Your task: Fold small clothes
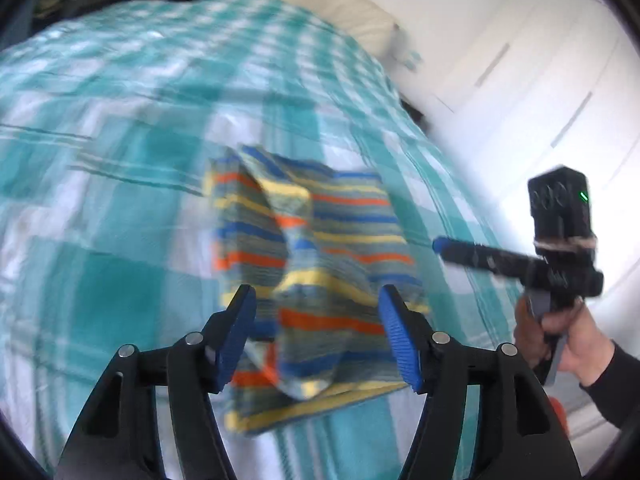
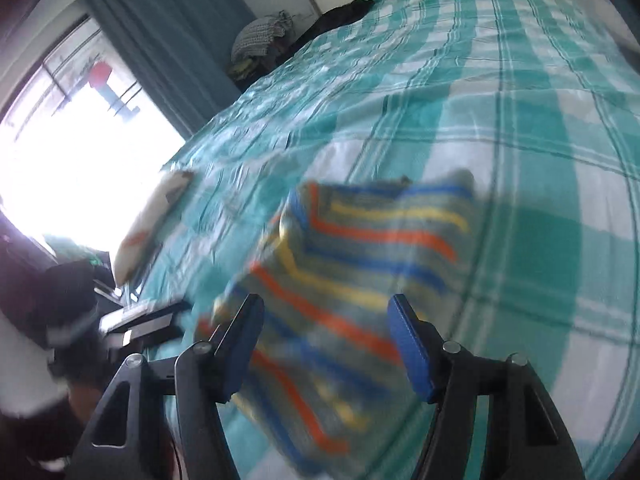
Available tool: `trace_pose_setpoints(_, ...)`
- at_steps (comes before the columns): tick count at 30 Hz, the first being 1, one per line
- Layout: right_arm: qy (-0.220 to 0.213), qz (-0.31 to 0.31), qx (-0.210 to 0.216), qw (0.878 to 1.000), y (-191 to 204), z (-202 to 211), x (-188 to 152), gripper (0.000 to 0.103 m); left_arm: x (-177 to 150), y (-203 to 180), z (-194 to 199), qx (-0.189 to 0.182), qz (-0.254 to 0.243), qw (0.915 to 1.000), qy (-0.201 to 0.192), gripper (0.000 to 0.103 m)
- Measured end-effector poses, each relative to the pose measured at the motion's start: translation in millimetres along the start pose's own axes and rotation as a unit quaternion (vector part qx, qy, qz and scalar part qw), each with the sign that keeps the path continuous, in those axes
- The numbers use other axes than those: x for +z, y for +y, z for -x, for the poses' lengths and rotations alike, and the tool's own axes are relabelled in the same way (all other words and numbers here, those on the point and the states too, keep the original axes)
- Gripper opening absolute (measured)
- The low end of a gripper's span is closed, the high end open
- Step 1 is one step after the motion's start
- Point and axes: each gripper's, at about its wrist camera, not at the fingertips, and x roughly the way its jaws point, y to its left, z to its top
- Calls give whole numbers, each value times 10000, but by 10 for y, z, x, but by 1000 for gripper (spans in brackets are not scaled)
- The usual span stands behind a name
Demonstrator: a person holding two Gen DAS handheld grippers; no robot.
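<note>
The left gripper (image 1: 318, 336) sits at the bottom of its frame with its blue fingers wide apart, holding nothing. The striped cloth (image 1: 316, 272) lies in the middle of the frame on the green checked bed (image 1: 120, 152), partly folded and lumpy. The right gripper (image 2: 324, 348) is spread apart too, just above the cloth. It looks like a fold is half done. Next, a gripper should pinch one edge and lay it flat.
</note>
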Motion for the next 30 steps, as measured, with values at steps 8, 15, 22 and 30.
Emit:
trace_pose_setpoints(8,601,527,-183,9966,286,-440,-966,58,-274,404,-60,128,592,9936,955,6)
trace_pose_setpoints(15,193,432,-586,9972,401,-416,-1042,57,-210,200,-55,652,186,9922,1044,21)
trace_pose_setpoints(22,-278,-508,-606,9965,413,-55,-1189,59,-250,196,290,916,112,9933,692,64)
trace_pose_setpoints(30,-638,-104,-912,9937,694,155,-1769,65,-374,348,563,1319,540,9894,287,67)
